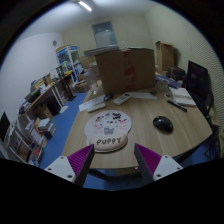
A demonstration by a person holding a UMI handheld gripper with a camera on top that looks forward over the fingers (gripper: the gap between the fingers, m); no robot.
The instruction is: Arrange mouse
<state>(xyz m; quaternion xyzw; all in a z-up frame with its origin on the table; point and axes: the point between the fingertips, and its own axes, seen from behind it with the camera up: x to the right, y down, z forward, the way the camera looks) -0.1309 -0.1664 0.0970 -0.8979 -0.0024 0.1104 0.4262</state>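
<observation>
One view only, riding on the gripper (112,170) and looking forward along its two fingers, whose purple pads (152,160) show wide apart at the near side. The camera sits high and back from the wooden table (185,135), tilted down over the near edge, so the whole tabletop lies in sight. Take the round mat (108,128) as the landmark: it lies just ahead of the fingers, roughly centred between them. The dark mouse (163,124) sits to the mat's right, the cardboard box (125,68) beyond it at the far side. The wide lens also takes in shelves (40,105) left of the mat and the ceiling above.
</observation>
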